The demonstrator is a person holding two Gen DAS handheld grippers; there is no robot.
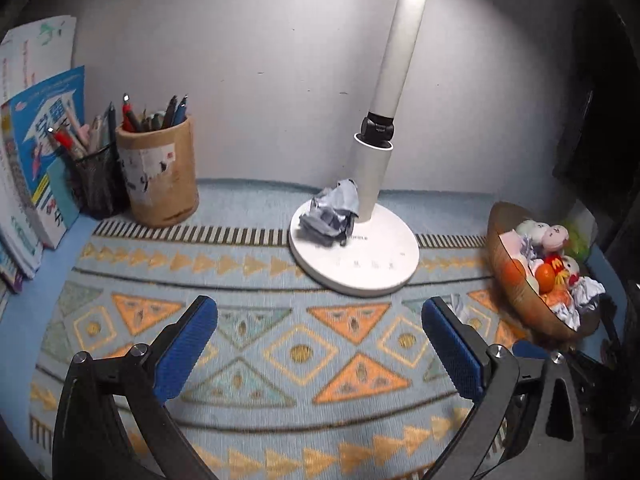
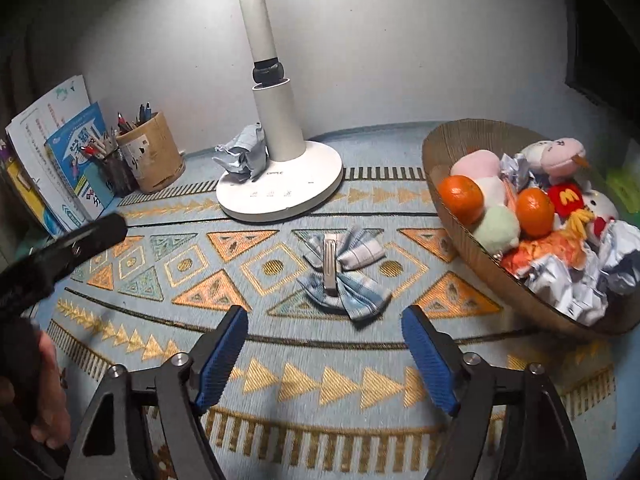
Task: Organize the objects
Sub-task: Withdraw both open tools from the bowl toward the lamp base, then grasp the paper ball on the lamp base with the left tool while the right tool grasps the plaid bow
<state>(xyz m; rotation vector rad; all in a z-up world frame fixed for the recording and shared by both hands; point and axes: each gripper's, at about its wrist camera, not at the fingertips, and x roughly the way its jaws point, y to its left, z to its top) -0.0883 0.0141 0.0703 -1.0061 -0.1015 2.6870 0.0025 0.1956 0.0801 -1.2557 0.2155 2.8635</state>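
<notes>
Tidying partly done: bowl already full of toys, oranges, paper. Left: bow clip on mat, paper wad on lamp base. Both grippers open, empty.

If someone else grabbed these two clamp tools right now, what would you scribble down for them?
Left gripper: open, empty, above the patterned mat.
Right gripper: open, empty, the plaid bow hair clip on the mat just ahead of it.
Wooden bowl, right side: already holds tangerines, plush toys and crumpled paper.
Left to do: the hair clip, and a crumpled paper ball lying on the desk lamp's base.
Pen holders and books stand at the back left.
</notes>
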